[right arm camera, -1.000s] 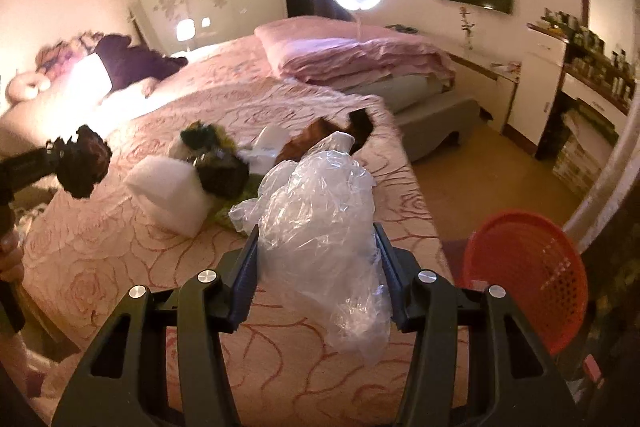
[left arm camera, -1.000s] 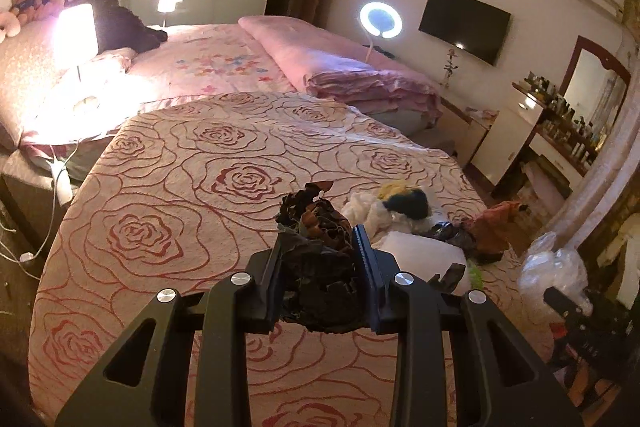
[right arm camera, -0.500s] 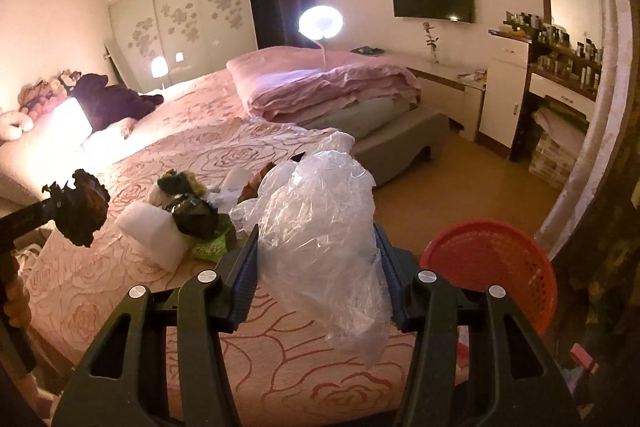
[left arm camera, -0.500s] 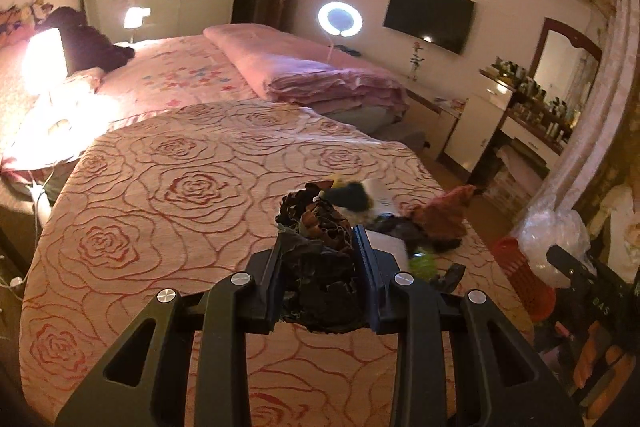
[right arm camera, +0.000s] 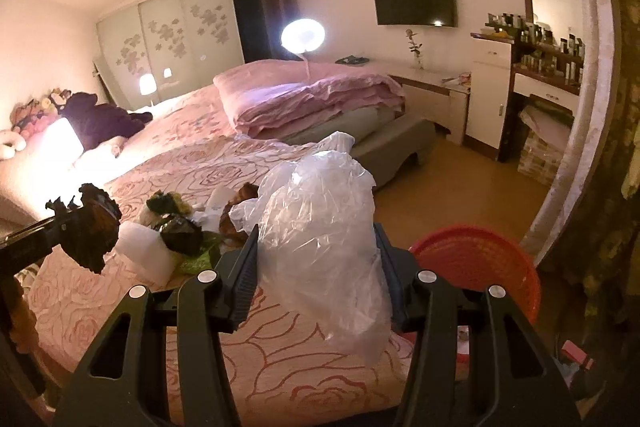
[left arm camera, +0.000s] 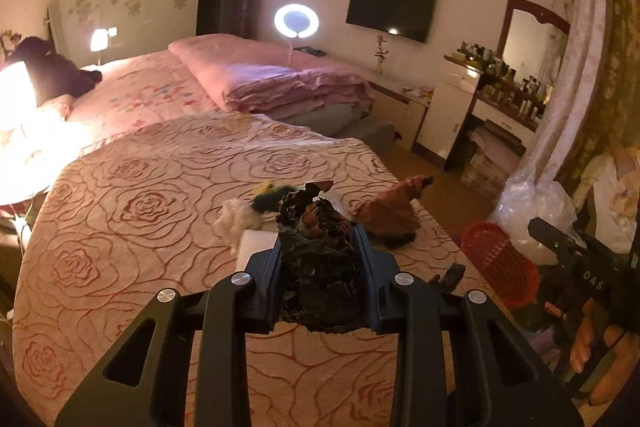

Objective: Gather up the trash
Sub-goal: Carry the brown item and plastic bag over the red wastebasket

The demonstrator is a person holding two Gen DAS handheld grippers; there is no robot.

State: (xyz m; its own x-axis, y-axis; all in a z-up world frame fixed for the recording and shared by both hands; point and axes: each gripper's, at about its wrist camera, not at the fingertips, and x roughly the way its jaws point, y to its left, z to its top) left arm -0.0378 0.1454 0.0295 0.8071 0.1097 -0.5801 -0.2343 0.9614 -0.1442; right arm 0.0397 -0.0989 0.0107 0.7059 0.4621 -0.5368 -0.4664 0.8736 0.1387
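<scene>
My left gripper (left arm camera: 320,247) is shut on a crumpled dark wrapper (left arm camera: 316,259), held above the rose-patterned bed (left arm camera: 132,211); the same wad (right arm camera: 94,231) shows at the left of the right wrist view. My right gripper (right arm camera: 316,251) is shut on a clear plastic bag (right arm camera: 320,227), which bulges above and hangs below the fingers. A red mesh basket (right arm camera: 480,263) stands on the floor just right of it, also seen as the basket (left arm camera: 500,267) in the left wrist view. A pile of trash (left arm camera: 384,215) lies on the bed near its right edge.
The trash pile (right arm camera: 180,231) holds a white foam block (right arm camera: 140,247), dark wads and green scraps. A folded pink quilt (left arm camera: 276,79) lies on the far bed. A dresser with several bottles (right arm camera: 544,67) stands on the right. Bare floor (right arm camera: 460,183) lies beyond the basket.
Both grippers have swung to the right with their loads still gripped. The red basket has come into the left wrist view and grown larger in the right wrist view.
</scene>
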